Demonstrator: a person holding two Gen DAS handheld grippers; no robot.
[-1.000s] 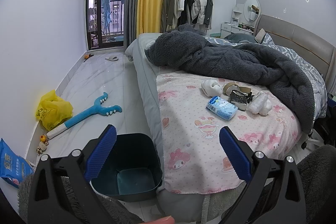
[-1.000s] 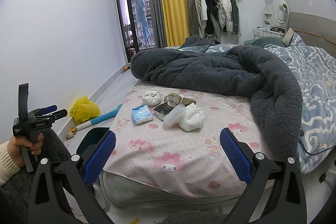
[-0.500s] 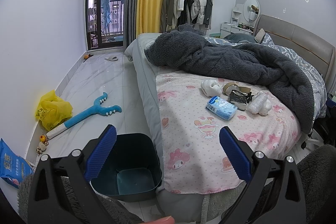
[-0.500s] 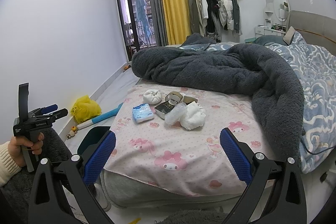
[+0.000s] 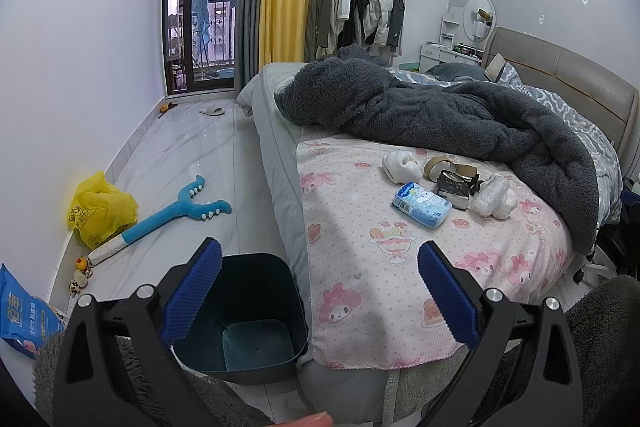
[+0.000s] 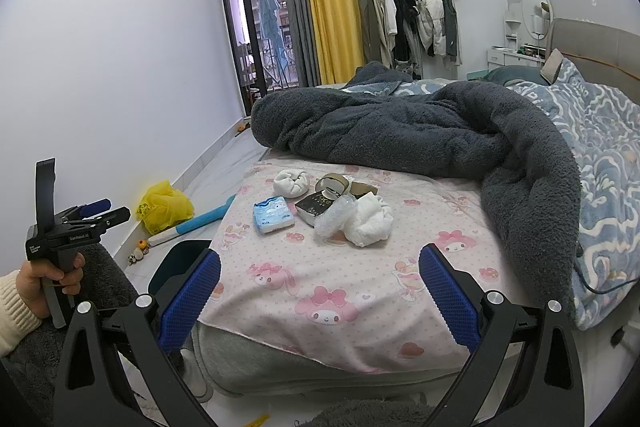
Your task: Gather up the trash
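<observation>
A cluster of trash lies on the pink printed bed sheet (image 6: 320, 287): a blue tissue pack (image 6: 273, 214), a white wad (image 6: 291, 182), a tape roll (image 6: 331, 183), a dark packet (image 6: 316, 207), a clear crumpled bag (image 6: 334, 219) and a white crumpled wad (image 6: 370, 221). The same tissue pack (image 5: 422, 205) shows in the left wrist view. A dark bin (image 5: 244, 315) stands on the floor by the bed's corner. My left gripper (image 5: 320, 297) is open above the bin's edge, well short of the trash. My right gripper (image 6: 320, 301) is open over the bed's near end, holding nothing.
A dark fleece blanket (image 6: 420, 131) is heaped behind the trash. On the floor lie a yellow plastic bag (image 5: 100, 209), a blue toy (image 5: 168, 215), a blue packet (image 5: 24, 315) and small toys. A hand (image 6: 48, 279) holds the left gripper at lower left of the right wrist view.
Almost nothing moved. The right wrist view has shifted very slightly, with the bed and trash sitting a little lower in the frame. Both grippers stay open.
</observation>
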